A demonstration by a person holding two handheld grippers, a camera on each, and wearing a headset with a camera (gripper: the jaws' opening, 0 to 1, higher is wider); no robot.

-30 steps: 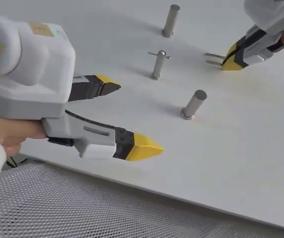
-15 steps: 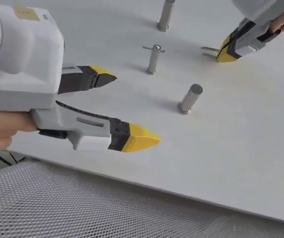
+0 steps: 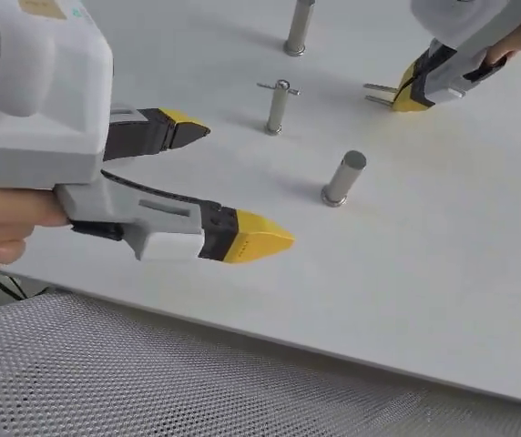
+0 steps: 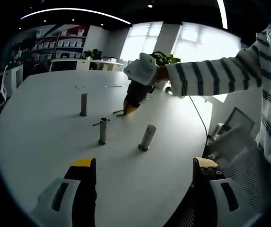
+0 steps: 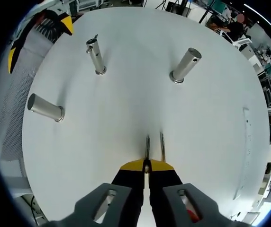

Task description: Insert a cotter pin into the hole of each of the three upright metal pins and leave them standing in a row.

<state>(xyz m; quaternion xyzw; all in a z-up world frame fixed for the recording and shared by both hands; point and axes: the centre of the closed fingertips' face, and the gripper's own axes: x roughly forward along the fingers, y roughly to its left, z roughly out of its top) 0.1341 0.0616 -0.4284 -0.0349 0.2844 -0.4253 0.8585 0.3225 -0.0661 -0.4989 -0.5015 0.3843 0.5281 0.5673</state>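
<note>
Three metal pins stand on the white table (image 3: 424,273): a far pin (image 3: 297,27), a middle pin (image 3: 277,107) and a near pin (image 3: 342,177). The middle pin (image 5: 96,56) has a cotter pin through its top; the far pin (image 5: 185,64) and near pin (image 5: 45,107) are bare. My right gripper (image 3: 406,96) is low over the table to the right of the middle pin, shut on a two-legged cotter pin (image 5: 154,144) whose legs point toward the pins. My left gripper (image 3: 233,182) hovers open, nothing between its fingers, left of the near pin (image 4: 147,137).
Thin metal pieces (image 4: 78,86) lie on the far part of the table, beyond the row. A perforated grey surface (image 3: 151,382) runs below the table's near edge. A striped sleeve (image 4: 211,75) reaches in behind the right gripper (image 4: 130,101).
The head view has shifted a little. Both grippers keep nearly the same places relative to the pins, and the right one still holds its cotter pin.
</note>
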